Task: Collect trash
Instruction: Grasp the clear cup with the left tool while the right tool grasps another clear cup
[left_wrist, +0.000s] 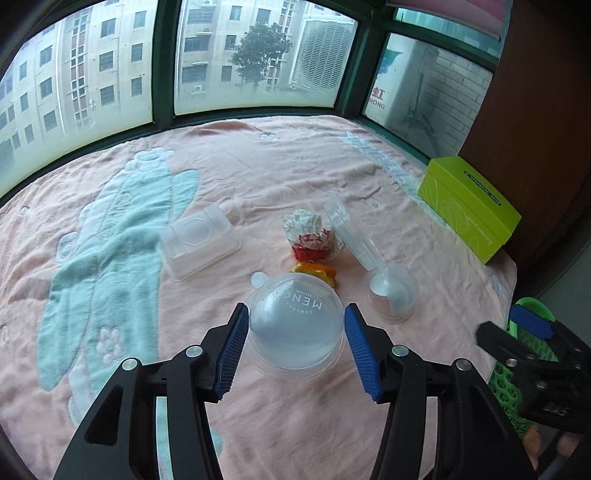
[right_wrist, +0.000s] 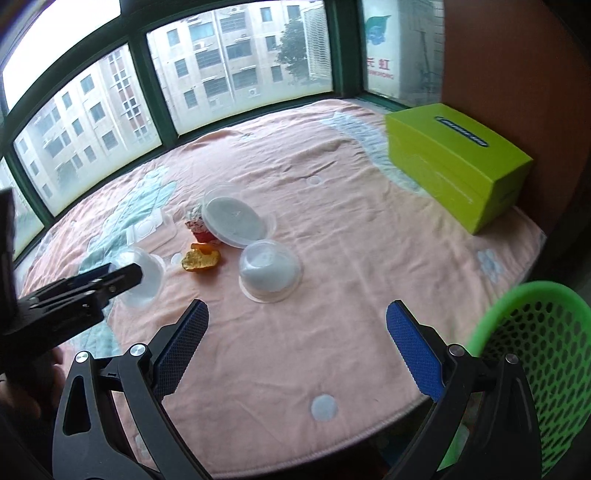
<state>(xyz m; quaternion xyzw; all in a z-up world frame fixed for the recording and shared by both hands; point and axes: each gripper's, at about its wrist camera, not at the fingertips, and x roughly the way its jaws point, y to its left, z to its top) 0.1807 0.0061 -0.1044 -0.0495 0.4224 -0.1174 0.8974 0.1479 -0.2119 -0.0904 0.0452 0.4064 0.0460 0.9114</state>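
My left gripper (left_wrist: 295, 310) is shut on a clear plastic cup (left_wrist: 295, 332) with printed letters, its blue pads pressing on both sides just above the pink towel (left_wrist: 258, 166). In the right wrist view the same cup (right_wrist: 146, 275) hangs at the left gripper's fingertips (right_wrist: 125, 275). My right gripper (right_wrist: 298, 310) stands open with nothing between its fingers, over the table's front edge beside the green mesh basket (right_wrist: 535, 350). On the towel lie an overturned clear cup (right_wrist: 269, 269), a clear lid (right_wrist: 236, 218), an orange wrapper (right_wrist: 201, 258) and a red-and-white wrapper (left_wrist: 310, 236).
A clear rectangular container (left_wrist: 199, 240) lies to the left of the wrappers. A lime-green box (right_wrist: 454, 166) stands at the far right by a brown wall. Windows run along the far edge of the table. The basket sits below the table's right front edge.
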